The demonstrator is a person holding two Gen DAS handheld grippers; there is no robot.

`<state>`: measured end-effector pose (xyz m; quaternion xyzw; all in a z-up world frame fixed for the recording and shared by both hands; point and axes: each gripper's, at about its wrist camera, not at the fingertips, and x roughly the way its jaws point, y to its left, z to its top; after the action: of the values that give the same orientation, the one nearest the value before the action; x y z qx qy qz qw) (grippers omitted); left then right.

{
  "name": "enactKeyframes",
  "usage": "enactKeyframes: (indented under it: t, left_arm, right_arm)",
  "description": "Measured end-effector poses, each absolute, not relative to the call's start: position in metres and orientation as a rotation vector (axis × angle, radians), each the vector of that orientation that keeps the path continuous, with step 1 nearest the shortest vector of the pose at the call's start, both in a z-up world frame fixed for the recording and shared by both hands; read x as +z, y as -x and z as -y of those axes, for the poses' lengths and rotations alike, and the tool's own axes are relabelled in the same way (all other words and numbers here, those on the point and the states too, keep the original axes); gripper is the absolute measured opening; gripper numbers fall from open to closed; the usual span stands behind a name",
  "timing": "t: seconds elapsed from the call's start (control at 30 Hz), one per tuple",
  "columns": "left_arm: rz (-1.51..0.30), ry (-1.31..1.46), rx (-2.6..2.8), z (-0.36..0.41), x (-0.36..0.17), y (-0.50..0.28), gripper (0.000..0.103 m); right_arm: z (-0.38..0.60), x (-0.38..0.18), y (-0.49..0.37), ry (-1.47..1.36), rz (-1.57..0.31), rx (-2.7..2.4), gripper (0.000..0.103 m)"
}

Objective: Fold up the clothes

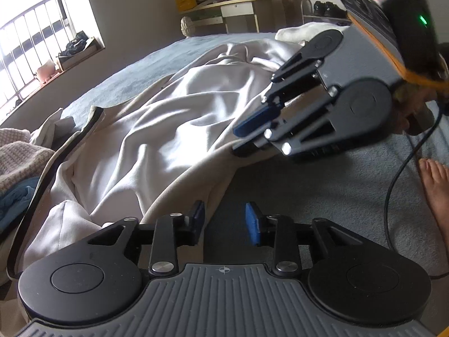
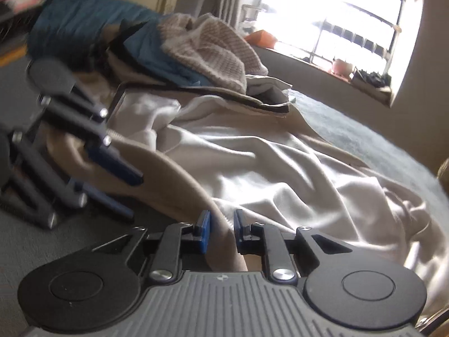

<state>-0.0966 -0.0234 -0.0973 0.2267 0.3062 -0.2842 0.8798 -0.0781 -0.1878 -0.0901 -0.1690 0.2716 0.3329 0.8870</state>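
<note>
Garment (image 1: pixel 157 129) spread rumpled across grey bed cover (image 1: pixel 322 196), cream/white, dark-trimmed zip edge toward the window side.

Left gripper (image 1: pixel 224 221) w/ fingers well apart, nothing between them, just past the beige hem. Right gripper (image 2: pixel 220 231) w/ blue pads (image 2: pixel 204 233) only partly apart, beige hem running into the gap, can't tell if actually pinched. Heap of other clothes (image 2: pixel 213 56) at far end, knit piece on top of teal stuff. Bare foot (image 1: pixel 436 191) on cover beside a black cable (image 1: pixel 393 191).

Bare grey bedcover (image 1: pixel 322 196) lies open beside the cream garment (image 1: pixel 168 129); piled clothes (image 2: pixel 207 53) block beyond.
</note>
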Motion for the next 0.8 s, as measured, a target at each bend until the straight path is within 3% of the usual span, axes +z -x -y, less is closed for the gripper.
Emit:
enactKeyframes:
  t: [0.17,0.33,0.57,0.63,0.8]
  left_arm:
    - [-0.592,-0.547,-0.584,0.034,-0.106,0.092,0.048]
    - [-0.59,-0.57,-0.568,0.037,-0.113,0.086,0.049]
    - [-0.635,-0.54,-0.535,0.031,-0.121,0.075,0.048]
    - [-0.648,-0.531,-0.525,0.03,-0.123,0.071,0.048]
    - [-0.657,-0.522,-0.516,0.03,-0.124,0.071,0.048]
  right_arm:
    - [0.215,-0.107,0.025,0.043,-0.743,0.676,0.014]
    - [0.239,-0.13,0.001,-0.242,-0.867,0.65,0.014]
    - [0.287,-0.116,0.019,-0.733,-0.875,0.653,0.025]
    - [0.286,-0.123,0.026,-0.769,-0.906,0.644,0.033]
    - [0.284,-0.141,0.044,-0.859,-0.985,0.619,0.036]
